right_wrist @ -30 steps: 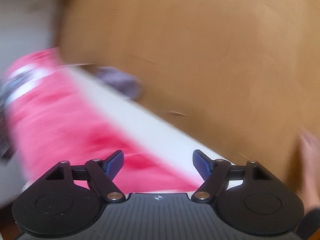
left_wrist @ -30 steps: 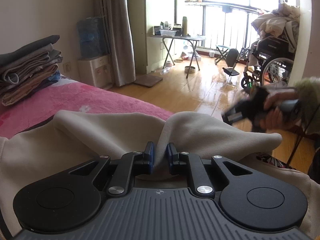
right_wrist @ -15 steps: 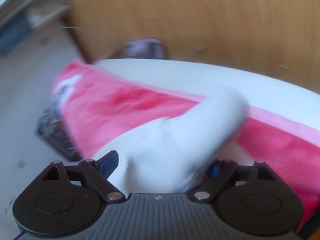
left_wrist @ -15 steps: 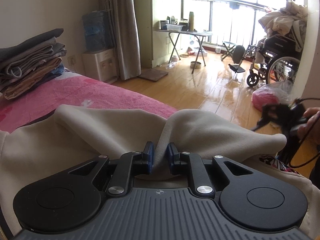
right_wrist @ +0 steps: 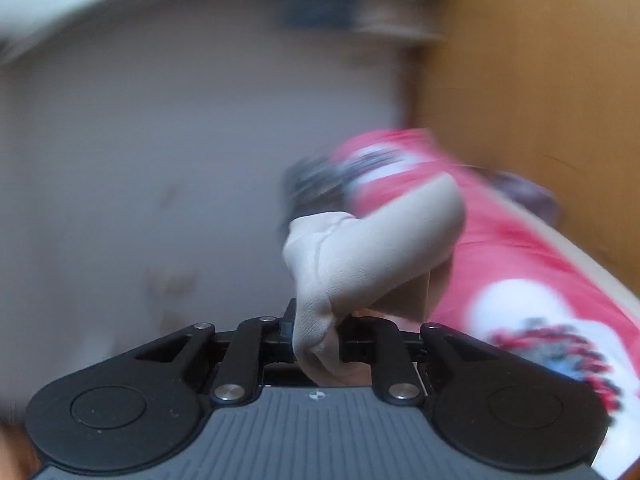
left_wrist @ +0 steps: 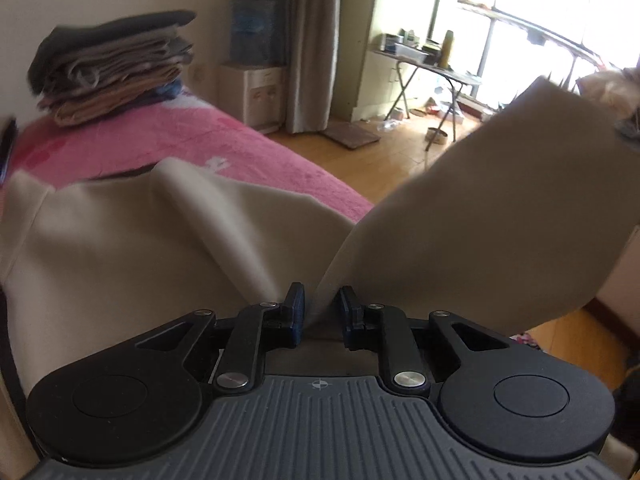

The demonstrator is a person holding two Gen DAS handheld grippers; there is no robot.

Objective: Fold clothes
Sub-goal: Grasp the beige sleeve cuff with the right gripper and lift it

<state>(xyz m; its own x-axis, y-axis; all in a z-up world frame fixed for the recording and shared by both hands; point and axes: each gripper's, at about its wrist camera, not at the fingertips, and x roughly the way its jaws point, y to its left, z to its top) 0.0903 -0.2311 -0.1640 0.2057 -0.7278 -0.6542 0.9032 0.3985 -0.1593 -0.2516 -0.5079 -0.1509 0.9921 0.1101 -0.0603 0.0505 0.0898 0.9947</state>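
Beige garment (left_wrist: 500, 216) now raised, right hand-held gripper (right_wrist: 316, 336) closing on it, left hand-held gripper (left_wrist: 322, 312) opening around it.

Beige garment (left_wrist: 168, 232), pink blanket (left_wrist: 224, 148) with white patches, black tongs (left_wrist: 322, 312), grey-brown folded stack (left_wrist: 116, 68)

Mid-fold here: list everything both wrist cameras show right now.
blanket: one, pink, under everything nearby
garment: one, beige, spread on the blanket, right flap lifted
folded clothes: one stack, grey and brown, on the blanket, far left
water dispenser: one, white with blue bottle, behind the blanket
curtain: one, grey, right of the water dispenser
folding table: one, dark, far back, right of the curtain
left gripper: one, black, shut on the garment
right gripper: one, black, jaws closing, garment bunched between them
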